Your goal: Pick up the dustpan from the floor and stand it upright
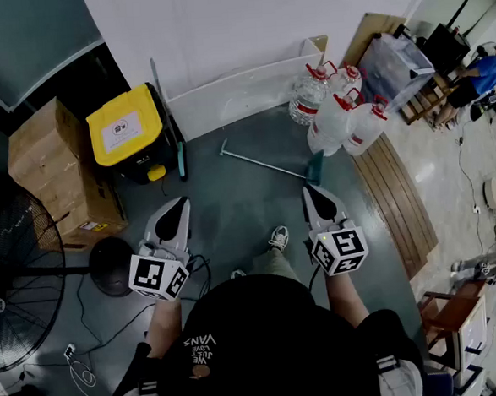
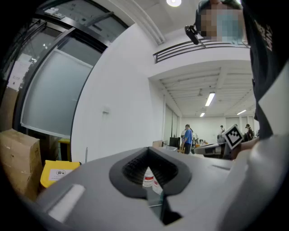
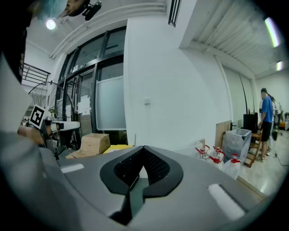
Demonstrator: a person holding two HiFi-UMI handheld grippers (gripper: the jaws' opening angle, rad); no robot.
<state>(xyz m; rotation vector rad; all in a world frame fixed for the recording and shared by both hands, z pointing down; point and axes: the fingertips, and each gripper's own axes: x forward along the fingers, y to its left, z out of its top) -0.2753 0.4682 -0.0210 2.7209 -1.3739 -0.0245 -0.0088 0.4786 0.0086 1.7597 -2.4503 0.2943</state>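
You're at the approach step: your left tool [image 1: 177, 205] and right tool [image 1: 312, 192] are both closed and empty. The dustpan [image 1: 315, 170] lies flat on the floor ahead, beside the water bottles [image 1: 335, 111]; next, open one tool and reach down for its handle

The person holds the left forearm [image 1: 161, 326] and right forearm [image 1: 346, 298] out in front, with a gripper in each hand. The left gripper [image 1: 180, 204] points ahead, about level. Its jaws are pressed together with nothing between them. The right gripper [image 1: 312, 192], well apart from it, tips slightly downward. Its jaws are likewise together and empty. The left cube [image 1: 158, 275] and right cube [image 1: 340, 252] sit at the ends nearest the body. One shoe [image 1: 277, 237] shows between the two grippers.
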